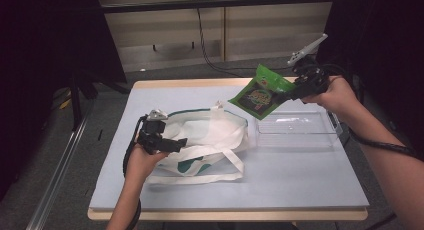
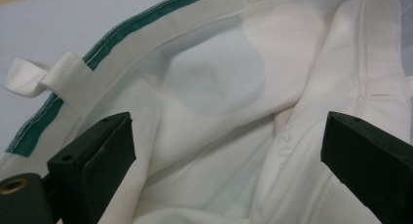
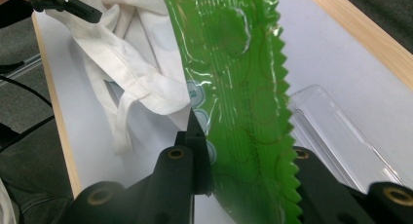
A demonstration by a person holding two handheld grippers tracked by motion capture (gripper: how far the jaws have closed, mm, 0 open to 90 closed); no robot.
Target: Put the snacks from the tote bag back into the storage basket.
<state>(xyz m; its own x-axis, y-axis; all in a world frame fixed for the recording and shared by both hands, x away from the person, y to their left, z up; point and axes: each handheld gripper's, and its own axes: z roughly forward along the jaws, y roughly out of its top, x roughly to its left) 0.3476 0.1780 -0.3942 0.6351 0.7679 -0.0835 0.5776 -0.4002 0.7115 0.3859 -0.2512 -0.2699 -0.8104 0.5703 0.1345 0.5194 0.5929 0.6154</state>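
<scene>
The right gripper (image 1: 292, 92) is hanging in the air at about two o'clock over the counter (image 1: 300, 175), and its fingers are clamped on one edge of a green snack packet (image 1: 256, 96). In the high view the packet is tilting down and away from the gripper toward nine o'clock, clear of the counter, above the far left corner of a clear plastic tray (image 1: 295, 135). In the right gripper view the green snack packet (image 3: 238, 87) is running up from between the two black fingers (image 3: 195, 151), its zigzag-cut edge facing three o'clock, with the clear plastic tray (image 3: 336, 131) lying on the counter below it at four o'clock.

The left gripper (image 1: 175, 144) is sitting low at about eight o'clock on the counter, at the mouth of a white tote bag (image 1: 210, 135) with green trim. Its fingers (image 2: 97, 160) are standing well apart in the left gripper view, with the white tote bag (image 2: 214, 117) and its inner lining spreading between and around them; one finger is lying against the near side of the cloth by the green-trimmed rim, though whether either is pressing on the fabric is not clear. The bag is lying flat just beside the tray, at its nine o'clock, with its handles trailing toward six o'clock. The left gripper (image 3: 63, 5) also shows far off at eleven o'clock in the right gripper view.
</scene>
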